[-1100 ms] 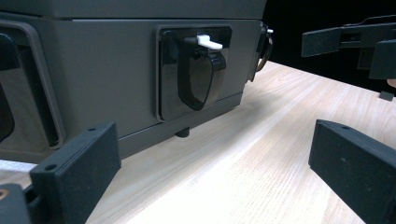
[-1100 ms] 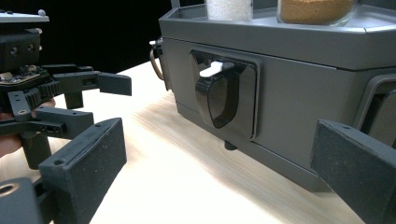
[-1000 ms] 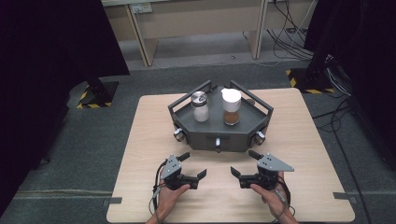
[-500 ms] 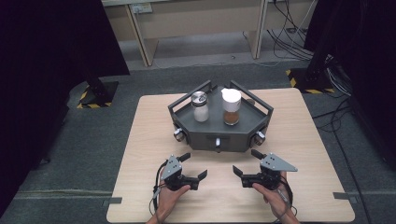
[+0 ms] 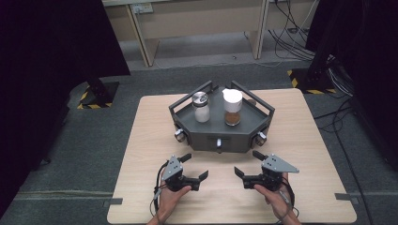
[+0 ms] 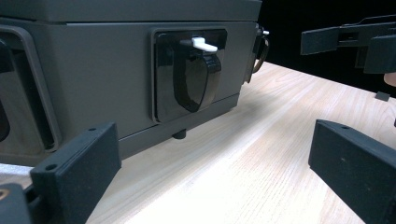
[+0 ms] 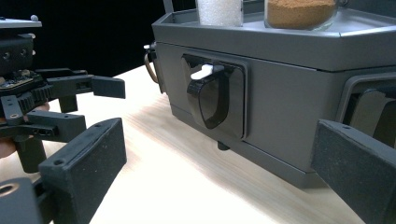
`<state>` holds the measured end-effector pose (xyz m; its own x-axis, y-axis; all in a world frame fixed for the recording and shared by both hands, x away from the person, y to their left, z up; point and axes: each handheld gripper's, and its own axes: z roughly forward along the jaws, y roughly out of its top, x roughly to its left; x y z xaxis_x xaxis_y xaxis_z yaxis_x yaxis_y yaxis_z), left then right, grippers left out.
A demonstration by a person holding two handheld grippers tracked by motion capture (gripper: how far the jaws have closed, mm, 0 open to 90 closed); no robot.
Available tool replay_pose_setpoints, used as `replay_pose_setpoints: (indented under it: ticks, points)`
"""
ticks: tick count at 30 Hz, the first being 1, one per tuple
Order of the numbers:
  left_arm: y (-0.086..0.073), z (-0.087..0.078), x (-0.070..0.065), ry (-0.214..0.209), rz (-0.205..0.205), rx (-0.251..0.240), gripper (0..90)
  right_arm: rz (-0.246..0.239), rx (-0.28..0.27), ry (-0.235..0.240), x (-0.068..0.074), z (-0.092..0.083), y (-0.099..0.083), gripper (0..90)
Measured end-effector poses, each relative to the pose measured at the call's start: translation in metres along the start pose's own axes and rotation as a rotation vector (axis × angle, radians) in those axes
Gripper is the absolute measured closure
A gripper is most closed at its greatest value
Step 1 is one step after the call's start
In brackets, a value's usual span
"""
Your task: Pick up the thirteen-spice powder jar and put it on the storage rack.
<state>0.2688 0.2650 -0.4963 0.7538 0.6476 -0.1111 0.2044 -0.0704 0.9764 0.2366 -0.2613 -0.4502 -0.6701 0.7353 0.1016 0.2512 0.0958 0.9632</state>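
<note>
**A:** How far along are you? From above, nothing looks started. The grey hexagonal tray (image 5: pixel 220 133) sits mid-tabletop (image 5: pixel 150 126) with its two jars standing on top: the one with white grains and a metal lid (image 5: pixel 201 107), and the one with brown powder and a white cap (image 5: pixel 232 107). Neither has been touched, I'd judge.

**B:** And the front latch?

**A:** The black latch with the white tab (image 6: pixel 195 77) on the tray's near face looks seated in its recess; the same latch (image 7: pixel 208 95) shows in the right gripper view too. So, as I read it, everything is left to do: approach, take hold, work the latch or the jars.

**B:** Where are your fingers relative to it?

**A:** Your left gripper (image 5: pixel 192 168) and right gripper (image 5: pixel 246 164) both rest low over the tabletop, just short of the tray's near side, tips turned toward each other. Each has its fingers spread wide and holds nothing. In the left gripper view, one finger (image 6: pixel 77 175) is at lower left and the other at lower right, with the latch ahead and above the gap, apart from both. From the right gripper, the latch lies ahead between its fingers (image 7: pixel 84 168), nearer the left one, and your other gripper (image 7: pixel 51 100) hangs off to the left.

**B:** So no contact yet.

**A:** None. The tray is near, not touching.
</note>
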Motion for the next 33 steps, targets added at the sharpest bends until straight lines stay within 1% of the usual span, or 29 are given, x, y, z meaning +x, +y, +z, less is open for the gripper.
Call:
replay_pose_setpoints:
  ticks: [33]
  points:
    - [-0.0002, -0.0001, 0.0004, 0.002, -0.004, 0.000, 1.9, 0.006, 0.006, -0.002, 0.0000, 0.0004, -0.0014, 3.8]
